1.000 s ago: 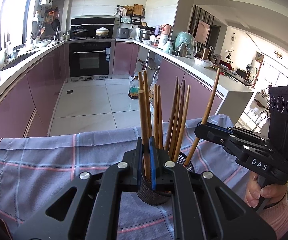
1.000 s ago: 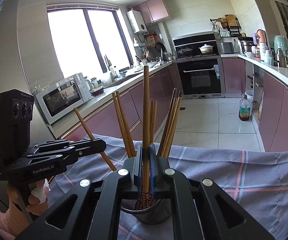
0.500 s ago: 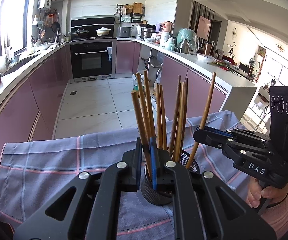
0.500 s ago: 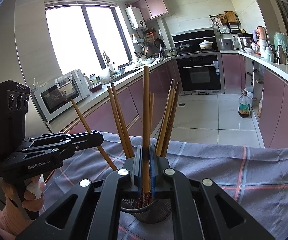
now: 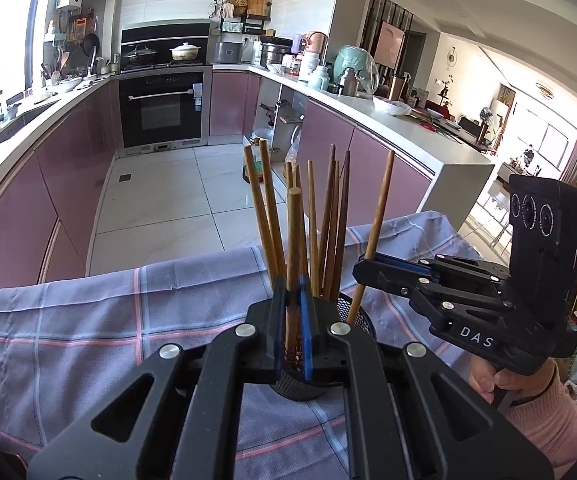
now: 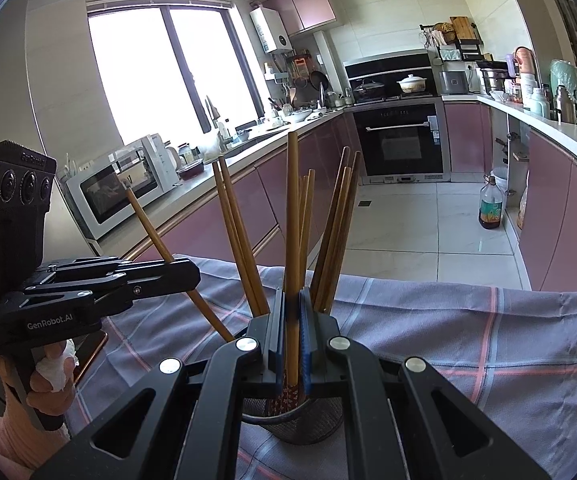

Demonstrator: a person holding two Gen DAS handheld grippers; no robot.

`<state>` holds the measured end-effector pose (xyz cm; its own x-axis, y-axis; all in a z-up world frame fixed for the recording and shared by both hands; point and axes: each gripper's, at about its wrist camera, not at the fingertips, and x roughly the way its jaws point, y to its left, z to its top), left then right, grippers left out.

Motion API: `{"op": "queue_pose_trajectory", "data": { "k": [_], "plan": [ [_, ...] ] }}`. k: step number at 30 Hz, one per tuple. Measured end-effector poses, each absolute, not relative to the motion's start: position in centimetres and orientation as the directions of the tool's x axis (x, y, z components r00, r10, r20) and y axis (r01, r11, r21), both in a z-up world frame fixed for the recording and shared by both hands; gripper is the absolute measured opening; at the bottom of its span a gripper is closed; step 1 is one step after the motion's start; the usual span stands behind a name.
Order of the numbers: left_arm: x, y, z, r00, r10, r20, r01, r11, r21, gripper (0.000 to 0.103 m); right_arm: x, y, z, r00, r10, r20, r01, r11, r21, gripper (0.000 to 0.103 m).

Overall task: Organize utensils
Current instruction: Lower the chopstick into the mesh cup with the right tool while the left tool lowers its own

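1. Left wrist view: the left gripper point(image 5: 294, 312) is clamped on one chopstick point(image 5: 293, 248) standing in the mesh holder point(image 5: 362, 312). Risk, as a judgement: pulling it sideways could tip the mesh holder. The gripper slants downward over the mesh holder.
2. Right wrist view: the right gripper point(image 6: 291, 320) is clamped on another chopstick point(image 6: 291, 216) in the same mesh holder on the checked cloth point(image 6: 488, 320). Crossing shafts could jam. Same downward slant.

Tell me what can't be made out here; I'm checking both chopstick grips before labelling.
- Left wrist view: the mesh holder base and chopstick tips, hidden behind the left gripper.
- Right wrist view: the holder's inside, blocked by the right gripper.
- Left wrist view: the right gripper's pads on its chopstick, seen side-on only.
- Both views: the checked cloth cut off by frame edges.
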<state>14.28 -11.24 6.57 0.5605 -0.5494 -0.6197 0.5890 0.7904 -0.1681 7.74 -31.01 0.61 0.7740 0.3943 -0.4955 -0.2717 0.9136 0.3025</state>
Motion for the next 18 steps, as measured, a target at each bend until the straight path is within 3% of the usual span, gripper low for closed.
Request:
{"op": "queue_pose_trajectory", "data": {
  "k": [18],
  "plan": [
    [16.2, -11.3, 5.3, 0.536, -0.532, -0.656, 0.566, 0.803, -0.188, 0.008, 8.8, -31.4, -0.1, 0.757, 0.389, -0.524, -0.244, 0.913, 0.327, 0.008]
  ]
}}
